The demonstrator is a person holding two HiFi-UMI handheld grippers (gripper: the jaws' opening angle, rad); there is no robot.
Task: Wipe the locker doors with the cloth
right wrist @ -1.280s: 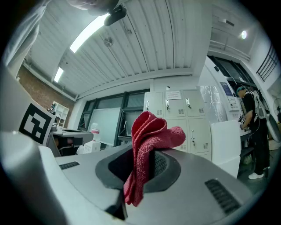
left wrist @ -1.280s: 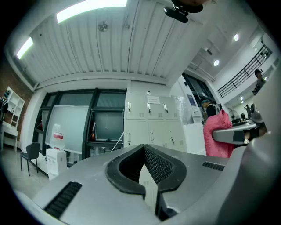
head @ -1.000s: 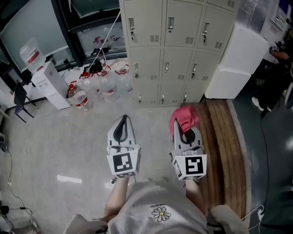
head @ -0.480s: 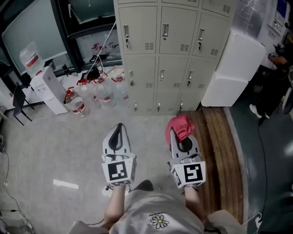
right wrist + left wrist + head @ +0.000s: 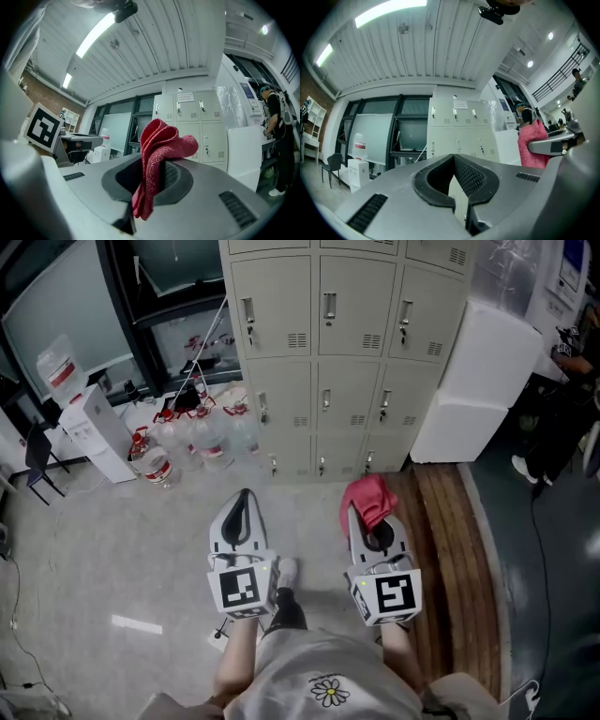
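One red terry cloth (image 5: 371,495), pinched betw. jaws of right gripper (image 5: 357,514), short of lockers (image 5: 319,352), not touching them. Long axis roughly upright in right gripper view: crumpled fold on top, leaning twd lockers, thin tail hanging below. Nubbly, soft loops. Left gripper (image 5: 246,497) alongside, aimed at lockers too, jaws closed tip to tip on nothing (ribbed black pads (image 5: 471,176)). Lockers: beige sheet metal, 3 columns of flat doors, each w/ small handle + vent slots. L of lockers, cluster of clear water bottles (image 5: 202,432); R of lockers, 2 white blocks (image 5: 473,381), stacked.
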